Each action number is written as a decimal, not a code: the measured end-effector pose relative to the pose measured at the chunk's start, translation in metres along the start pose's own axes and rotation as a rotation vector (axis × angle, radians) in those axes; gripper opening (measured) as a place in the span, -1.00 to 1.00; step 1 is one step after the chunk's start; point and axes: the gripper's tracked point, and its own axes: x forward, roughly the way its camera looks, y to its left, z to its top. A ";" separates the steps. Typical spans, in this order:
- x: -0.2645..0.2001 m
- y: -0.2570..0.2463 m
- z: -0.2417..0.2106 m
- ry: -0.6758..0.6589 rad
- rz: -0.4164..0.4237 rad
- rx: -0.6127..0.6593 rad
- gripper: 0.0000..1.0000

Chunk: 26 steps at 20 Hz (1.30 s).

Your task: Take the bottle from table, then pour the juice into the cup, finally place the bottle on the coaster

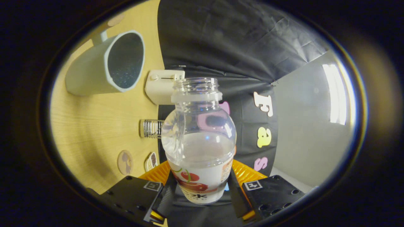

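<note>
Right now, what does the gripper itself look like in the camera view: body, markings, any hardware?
The gripper has two flat black blocks at its base, each drilled with round holes and each carrying a small square black-and-white marker. Ribbed orange plastic shows behind them, beside the bottle. Small brass-coloured bits sit at the blocks' lower inner corners. No cables or sleeve can be seen.

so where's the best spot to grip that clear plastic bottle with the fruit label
Low on the labelled waist, where the tongs already clamp it from either side. The clear plastic bottle with the fruit label is straight-walled there, while above it swells into a rounded shoulder and narrows to the open threaded neck. A low grip also leaves the mouth free to tip toward the pale cup.
</note>
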 end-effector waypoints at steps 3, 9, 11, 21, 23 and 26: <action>0.000 0.003 0.001 -0.005 0.003 -0.014 0.58; 0.003 0.004 0.003 -0.007 0.002 -0.018 0.58; 0.003 0.004 0.004 -0.008 0.000 -0.019 0.58; 0.005 0.003 0.008 -0.024 -0.016 -0.049 0.58; 0.006 0.003 0.009 -0.026 -0.022 -0.051 0.58; 0.006 0.005 0.011 -0.027 -0.018 -0.061 0.58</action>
